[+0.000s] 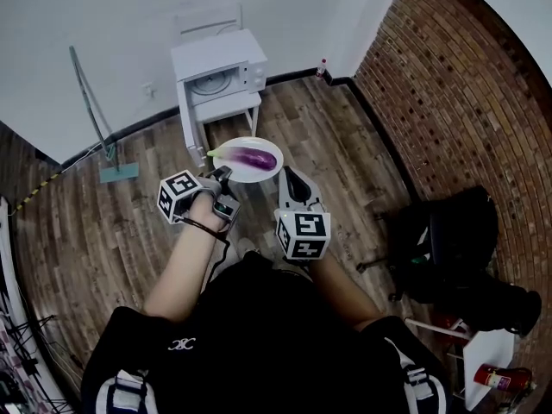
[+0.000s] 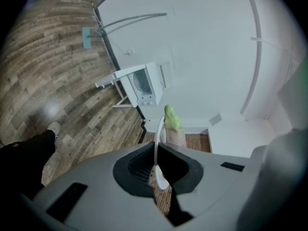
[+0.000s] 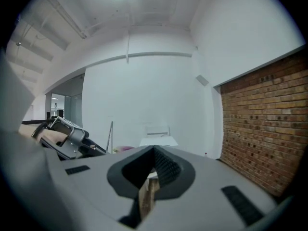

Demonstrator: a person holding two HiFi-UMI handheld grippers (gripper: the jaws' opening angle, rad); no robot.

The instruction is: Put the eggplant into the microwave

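Observation:
A purple eggplant (image 1: 257, 157) with a green stem lies on a white plate (image 1: 244, 176) carried above the wooden floor. My left gripper (image 1: 222, 177) is shut on the plate's near-left rim. In the left gripper view the rim (image 2: 157, 143) runs as a thin white line between the jaws, with the green stem (image 2: 172, 117) beyond it. My right gripper (image 1: 287, 175) hovers just right of the plate with its jaws together and nothing in them. The white microwave (image 1: 220, 67) stands ahead on a small white table (image 1: 222, 110) by the wall; it also shows far off as a microwave (image 2: 144, 83) in the left gripper view.
A mop (image 1: 108, 158) leans on the white wall to the left. A brick wall (image 1: 448, 84) runs along the right, with a black bag (image 1: 448, 248) and a red can (image 1: 494, 378) near it. A small bottle (image 1: 322, 67) stands in the far corner.

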